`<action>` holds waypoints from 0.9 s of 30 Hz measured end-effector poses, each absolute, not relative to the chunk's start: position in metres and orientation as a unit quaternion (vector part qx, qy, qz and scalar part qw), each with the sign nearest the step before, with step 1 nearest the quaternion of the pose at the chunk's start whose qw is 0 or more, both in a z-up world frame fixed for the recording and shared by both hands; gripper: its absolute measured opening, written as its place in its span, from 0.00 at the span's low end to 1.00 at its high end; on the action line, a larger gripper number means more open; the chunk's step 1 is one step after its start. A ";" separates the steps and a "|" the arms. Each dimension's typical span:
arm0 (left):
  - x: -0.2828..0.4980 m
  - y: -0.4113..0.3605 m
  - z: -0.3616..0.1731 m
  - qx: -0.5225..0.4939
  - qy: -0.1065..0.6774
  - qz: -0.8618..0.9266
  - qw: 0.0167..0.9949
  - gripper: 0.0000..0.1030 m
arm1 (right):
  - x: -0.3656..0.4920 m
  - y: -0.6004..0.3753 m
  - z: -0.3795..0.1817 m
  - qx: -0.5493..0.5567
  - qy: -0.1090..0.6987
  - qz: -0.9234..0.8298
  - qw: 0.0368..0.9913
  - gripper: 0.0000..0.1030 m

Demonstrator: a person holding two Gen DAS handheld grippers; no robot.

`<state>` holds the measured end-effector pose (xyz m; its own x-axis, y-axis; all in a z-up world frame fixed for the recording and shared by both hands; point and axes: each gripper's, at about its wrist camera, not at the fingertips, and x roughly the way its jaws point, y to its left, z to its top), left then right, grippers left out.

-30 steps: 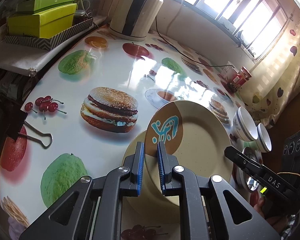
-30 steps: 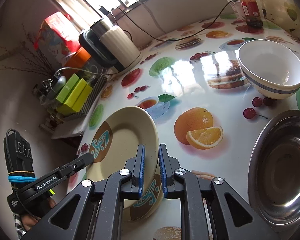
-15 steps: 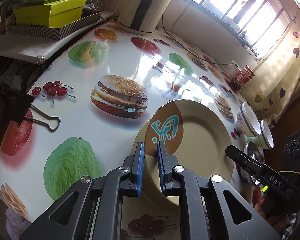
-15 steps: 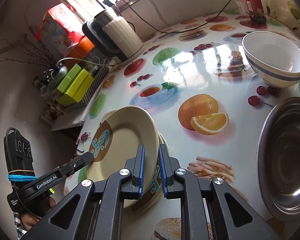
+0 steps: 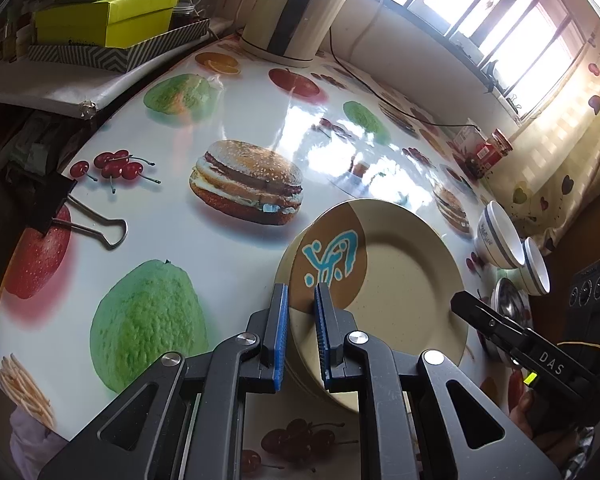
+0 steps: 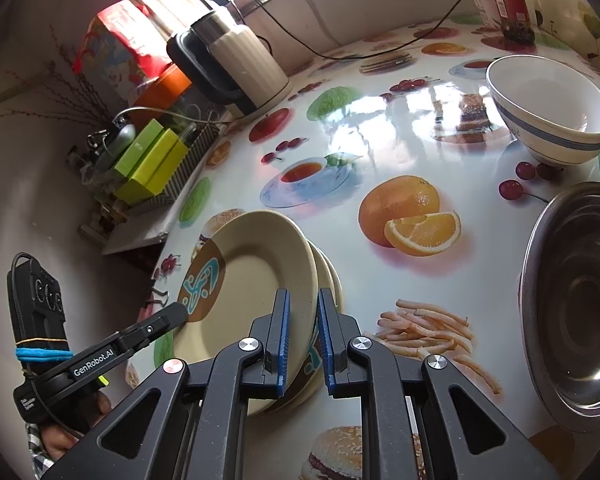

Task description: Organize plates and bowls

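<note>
A beige plate point(image 5: 396, 280) with a brown patch and blue mark is held by both grippers, one on each side of its rim. My left gripper point(image 5: 300, 336) is shut on the rim beside the blue mark. My right gripper point(image 6: 303, 340) is shut on the opposite rim of the same plate point(image 6: 256, 276). The plate sits tilted, low over a stack of similar beige plates point(image 6: 328, 276) on the table. A white bowl with a blue band point(image 6: 548, 116) stands at the far right, with a second bowl point(image 5: 536, 260) beside it.
A steel basin point(image 6: 576, 300) lies at the right. A white kettle point(image 6: 240, 68) and its cord stand at the back. Green boxes point(image 5: 108, 16) sit on a side shelf. A black binder clip point(image 5: 56, 208) grips the tablecloth's left edge. A red jar point(image 6: 512, 0) stands far back.
Both grippers have carried the plate toward the table's near edge and lowered it over the plate stack. The jaws stay shut on its rim.
</note>
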<state>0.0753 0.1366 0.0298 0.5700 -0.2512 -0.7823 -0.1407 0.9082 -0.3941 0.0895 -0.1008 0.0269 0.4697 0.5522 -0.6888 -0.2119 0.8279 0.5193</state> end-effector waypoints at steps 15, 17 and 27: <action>0.074 0.136 0.025 -0.213 0.466 -0.030 0.858 0.13 | 0.087 -0.101 0.023 0.184 0.467 0.227 0.834 0.14; 0.074 0.136 0.025 -0.212 0.466 -0.030 0.858 0.13 | 0.087 -0.101 0.022 0.183 0.468 0.227 0.834 0.14; 0.074 0.138 0.024 -0.213 0.464 -0.031 0.859 0.13 | 0.088 -0.101 0.021 0.185 0.471 0.224 0.833 0.16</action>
